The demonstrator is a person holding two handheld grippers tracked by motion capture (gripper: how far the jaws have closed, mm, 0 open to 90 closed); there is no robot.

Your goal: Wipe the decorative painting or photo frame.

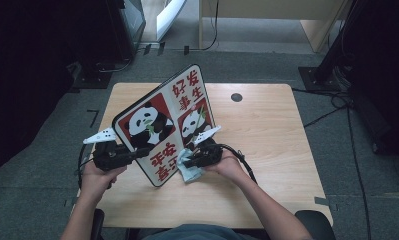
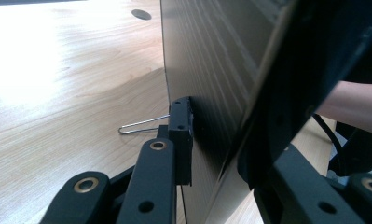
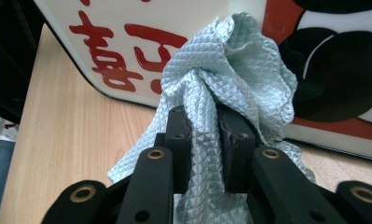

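A: High view, left first. The left gripper [image 1: 137, 152] clamps the left edge of the panda board [image 1: 162, 122], propping it tilted above the near-left part of the table [image 1: 267, 150].

B: Left gripper view agrees: jaws pinched on the board's edge, its plain back facing the camera. A wire clip [image 2: 141, 125] lies on the wood behind.

A: The right gripper [image 1: 187, 162] has its jaws nipped tight on a pale blue cloth [image 1: 189, 172], pressed near the board's lower corner.

B: Wiping looks underway. The printed face shows no obvious dirt, so what remains cannot be judged.
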